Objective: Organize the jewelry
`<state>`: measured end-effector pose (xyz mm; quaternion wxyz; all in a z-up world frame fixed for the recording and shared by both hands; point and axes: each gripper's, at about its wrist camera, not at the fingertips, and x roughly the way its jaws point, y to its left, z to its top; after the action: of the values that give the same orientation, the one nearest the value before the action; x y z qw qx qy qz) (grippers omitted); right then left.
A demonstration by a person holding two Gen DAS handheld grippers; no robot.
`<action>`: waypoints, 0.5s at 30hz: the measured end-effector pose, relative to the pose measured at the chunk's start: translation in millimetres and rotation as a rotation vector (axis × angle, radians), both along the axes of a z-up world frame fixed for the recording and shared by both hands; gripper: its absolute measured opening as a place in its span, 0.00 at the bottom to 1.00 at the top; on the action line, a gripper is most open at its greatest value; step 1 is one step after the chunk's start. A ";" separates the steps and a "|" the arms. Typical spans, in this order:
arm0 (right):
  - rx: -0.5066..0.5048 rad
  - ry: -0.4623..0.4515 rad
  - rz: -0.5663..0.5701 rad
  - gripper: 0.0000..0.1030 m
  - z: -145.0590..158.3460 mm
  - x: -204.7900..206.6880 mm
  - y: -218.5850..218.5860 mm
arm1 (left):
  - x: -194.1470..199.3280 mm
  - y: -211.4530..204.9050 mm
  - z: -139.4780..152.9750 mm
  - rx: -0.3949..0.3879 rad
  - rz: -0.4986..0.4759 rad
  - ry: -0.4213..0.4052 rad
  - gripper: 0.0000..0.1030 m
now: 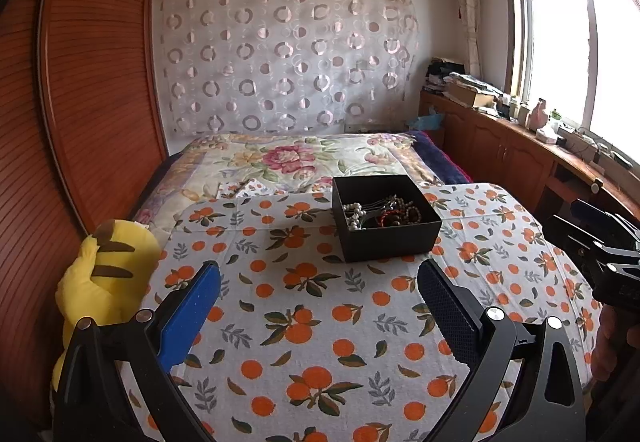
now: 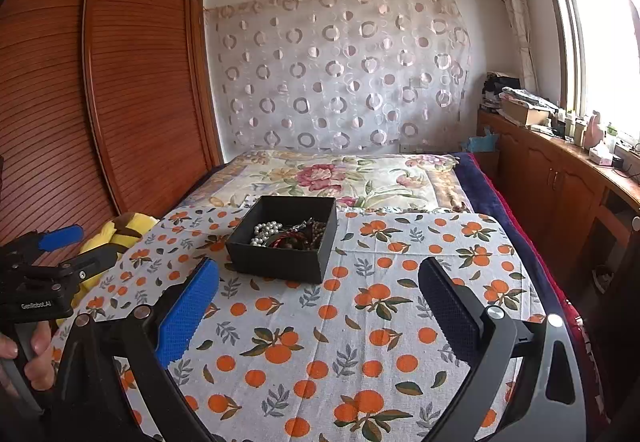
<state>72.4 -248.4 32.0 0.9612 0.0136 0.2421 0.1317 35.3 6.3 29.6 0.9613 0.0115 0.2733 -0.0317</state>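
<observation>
Both the left gripper and right gripper hung spread and empty short of the box; inside lay pearls and, seemingly, bead strands.

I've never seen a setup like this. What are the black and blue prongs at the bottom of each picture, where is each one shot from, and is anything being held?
No robot here: a person holds a handheld two-finger gripper in each hand, with a fisheye camera on each looking forward along its fingers. One picture comes from the left gripper, the other from the right gripper; the prongs are their fingers. Each view also catches the other gripper at its edge. Both are open and hold nothing. Ahead, on an orange-patterned cloth, stands an open black box containing tangled jewelry: pearly and dark beads and something red. A yellow plush toy sits at the cloth's left edge. Behind lies a floral bedspread.
</observation>
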 end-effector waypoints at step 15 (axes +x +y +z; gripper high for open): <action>-0.002 -0.001 -0.010 0.98 -1.9 2.3 -3.3 | -1.6 -4.4 5.8 -0.002 -0.004 -0.014 0.92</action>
<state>74.7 -251.7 30.0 0.9619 0.0137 0.2418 0.1267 33.6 1.9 35.3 0.9631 0.0113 0.2668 -0.0338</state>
